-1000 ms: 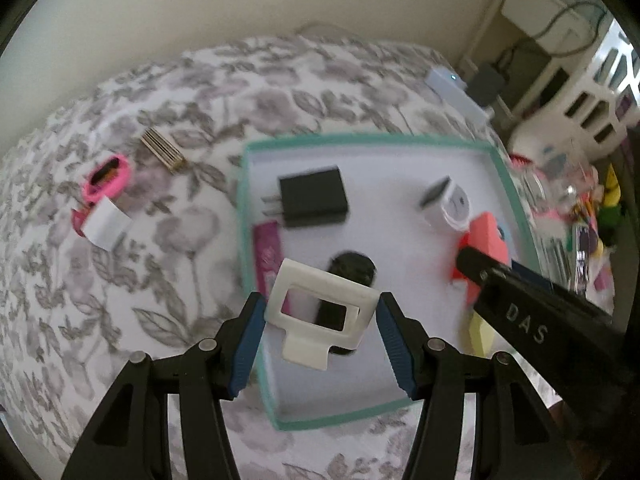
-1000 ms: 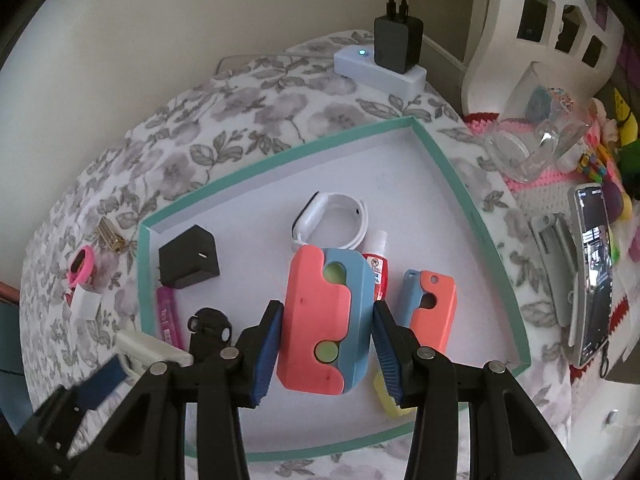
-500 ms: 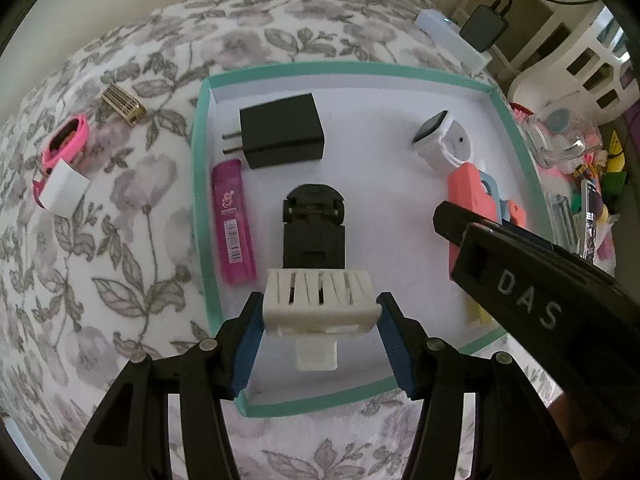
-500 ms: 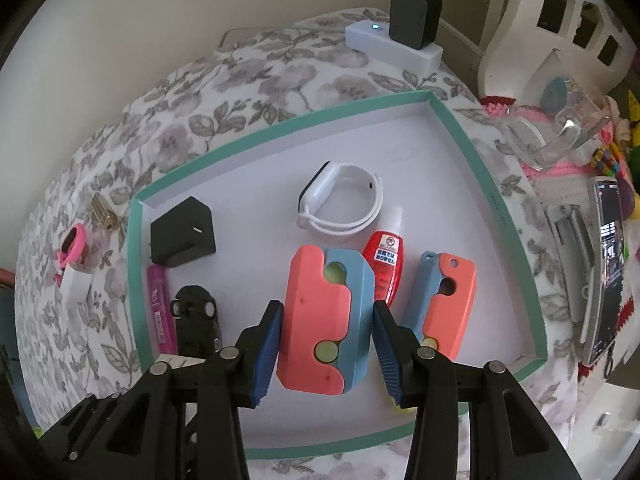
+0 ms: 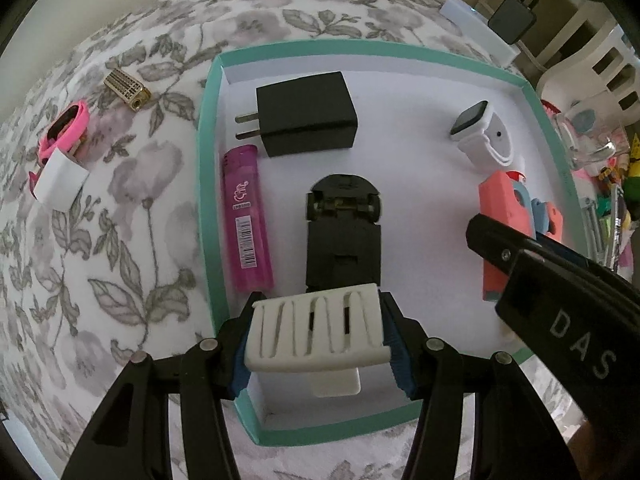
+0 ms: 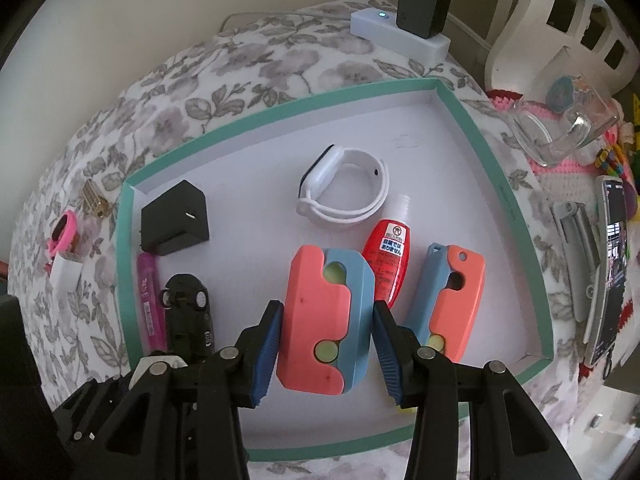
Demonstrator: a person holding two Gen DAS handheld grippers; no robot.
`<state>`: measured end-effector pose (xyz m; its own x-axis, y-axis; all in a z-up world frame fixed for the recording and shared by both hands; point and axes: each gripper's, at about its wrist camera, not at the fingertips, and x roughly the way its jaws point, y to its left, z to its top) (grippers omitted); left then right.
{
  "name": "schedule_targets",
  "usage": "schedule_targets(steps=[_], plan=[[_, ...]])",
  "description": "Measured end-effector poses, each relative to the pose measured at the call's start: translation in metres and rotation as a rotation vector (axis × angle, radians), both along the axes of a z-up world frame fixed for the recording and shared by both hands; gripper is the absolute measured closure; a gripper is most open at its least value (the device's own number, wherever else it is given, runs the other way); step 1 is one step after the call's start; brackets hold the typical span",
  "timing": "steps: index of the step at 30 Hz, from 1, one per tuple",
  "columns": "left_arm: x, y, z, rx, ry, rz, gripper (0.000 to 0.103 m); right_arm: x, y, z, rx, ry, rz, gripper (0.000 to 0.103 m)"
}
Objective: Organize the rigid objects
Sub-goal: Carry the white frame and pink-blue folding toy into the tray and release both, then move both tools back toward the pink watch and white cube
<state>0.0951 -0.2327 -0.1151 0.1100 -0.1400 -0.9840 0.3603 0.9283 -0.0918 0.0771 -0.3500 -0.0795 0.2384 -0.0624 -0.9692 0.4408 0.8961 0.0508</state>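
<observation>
Left wrist view: left hand-held gripper [image 5: 318,342] squeezing white clip [image 5: 318,334]; toy car [image 5: 343,232] just ahead, risking bump. Right hand-held gripper [image 6: 328,342] gripping pink-blue block [image 6: 324,320]; red bottle [image 6: 387,260] touching beside, maybe getting knocked.

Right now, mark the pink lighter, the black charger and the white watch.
pink lighter [image 5: 246,220], left wrist view, mid-body by the label.
black charger [image 5: 308,114], left wrist view, top face.
white watch [image 6: 326,174], right wrist view, its case.

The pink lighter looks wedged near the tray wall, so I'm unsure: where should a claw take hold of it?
Grip the pink lighter across its narrow width near mid-body, from straight above. It lies flat, parallel to the teal tray wall; the black toy car sits beside it, so both gaps look tight.
</observation>
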Motion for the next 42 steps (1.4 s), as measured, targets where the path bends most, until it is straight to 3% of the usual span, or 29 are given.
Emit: schedule_targets(steps=[23, 35, 38, 42], plan=[[0.000, -0.001, 0.001, 0.005, -0.001, 0.002, 0.045, 0.004, 0.007, 0.000, -0.007, 0.002, 0.027, 0.054], [-0.002, 0.008, 0.028, -0.036, -0.041, 0.017, 0.040, 0.002, 0.009, 0.026, -0.040, -0.089, 0.008, 0.054], [-0.002, 0.012, 0.037, -0.055, -0.058, 0.023, 0.028, 0.000, 0.008, 0.036, -0.047, -0.129, -0.002, 0.054], [-0.002, 0.015, 0.052, -0.070, -0.095, 0.026, 0.028, -0.002, 0.006, 0.045, -0.056, -0.165, -0.021, 0.054]])
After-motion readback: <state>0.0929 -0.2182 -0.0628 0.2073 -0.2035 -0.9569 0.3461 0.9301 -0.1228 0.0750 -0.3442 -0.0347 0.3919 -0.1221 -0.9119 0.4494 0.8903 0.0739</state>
